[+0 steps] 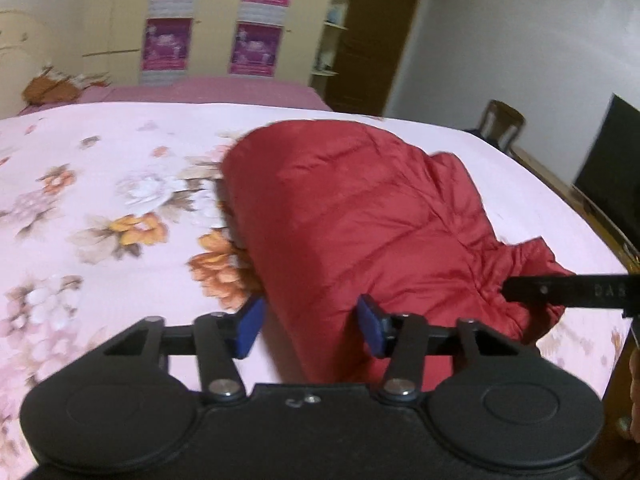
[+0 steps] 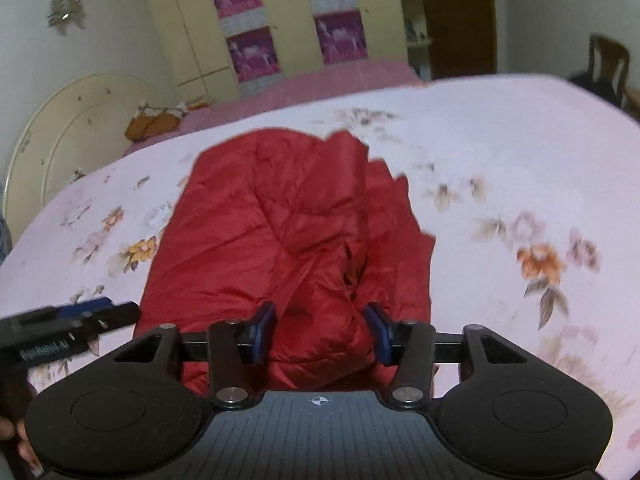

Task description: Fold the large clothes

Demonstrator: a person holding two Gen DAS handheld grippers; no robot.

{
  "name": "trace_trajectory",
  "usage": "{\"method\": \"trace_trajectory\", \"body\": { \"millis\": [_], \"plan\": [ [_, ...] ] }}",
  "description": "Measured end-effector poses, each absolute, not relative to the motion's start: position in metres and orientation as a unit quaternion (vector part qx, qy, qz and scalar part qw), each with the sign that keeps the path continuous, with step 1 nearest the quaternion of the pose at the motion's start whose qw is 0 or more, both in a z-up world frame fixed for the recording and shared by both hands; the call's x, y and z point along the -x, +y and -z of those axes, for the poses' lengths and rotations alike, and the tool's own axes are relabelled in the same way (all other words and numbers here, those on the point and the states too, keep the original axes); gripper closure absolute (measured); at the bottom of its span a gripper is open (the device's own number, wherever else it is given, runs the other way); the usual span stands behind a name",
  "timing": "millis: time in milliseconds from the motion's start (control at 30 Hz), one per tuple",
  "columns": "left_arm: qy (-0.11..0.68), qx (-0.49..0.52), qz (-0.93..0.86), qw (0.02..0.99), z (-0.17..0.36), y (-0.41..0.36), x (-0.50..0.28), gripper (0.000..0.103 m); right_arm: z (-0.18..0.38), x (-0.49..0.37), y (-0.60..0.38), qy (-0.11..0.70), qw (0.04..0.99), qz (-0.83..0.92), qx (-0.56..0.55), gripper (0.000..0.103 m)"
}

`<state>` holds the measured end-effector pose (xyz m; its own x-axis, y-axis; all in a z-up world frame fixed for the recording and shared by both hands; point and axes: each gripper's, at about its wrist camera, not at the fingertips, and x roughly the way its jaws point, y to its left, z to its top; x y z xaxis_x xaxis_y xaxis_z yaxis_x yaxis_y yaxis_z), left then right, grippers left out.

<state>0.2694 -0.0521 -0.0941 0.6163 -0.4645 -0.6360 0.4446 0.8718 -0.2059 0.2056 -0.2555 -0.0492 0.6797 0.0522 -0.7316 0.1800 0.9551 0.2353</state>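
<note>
While the red jacket lies bunched on the bed, its near edge sits between both grippers' blue pads; the left gripper looks released, and the right gripper appears clenched on the jacket's fabric.

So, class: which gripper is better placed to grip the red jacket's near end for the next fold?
Probably the right gripper: the red jacket bunches between its jaws. The left gripper straddles only the jacket's edge, with floral bedsheet under one side.
</note>
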Motion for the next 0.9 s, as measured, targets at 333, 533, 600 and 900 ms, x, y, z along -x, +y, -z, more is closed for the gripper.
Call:
{"method": "trace_trajectory", "body": {
  "millis": [333,533,600,900],
  "plan": [
    [0.356,-0.004,0.316,0.879,0.106,-0.086,-0.269,0.076,0.07,-0.191,-0.28,0.43,0.889,0.07,-0.139,0.089],
    [0.382,-0.018,0.313,0.869,0.118,-0.105,-0.281,0.077,0.102,-0.202,-0.286,0.461,0.878,0.062,-0.109,0.089],
    [0.393,-0.008,0.311,0.865,0.118,-0.105,-0.287,0.077,0.1,-0.203,-0.289,0.468,0.876,0.051,-0.105,0.089],
    [0.399,0.007,0.299,0.867,0.096,-0.102,-0.287,0.074,0.036,-0.199,-0.299,0.407,0.911,0.045,-0.054,0.035]
  ]
}}
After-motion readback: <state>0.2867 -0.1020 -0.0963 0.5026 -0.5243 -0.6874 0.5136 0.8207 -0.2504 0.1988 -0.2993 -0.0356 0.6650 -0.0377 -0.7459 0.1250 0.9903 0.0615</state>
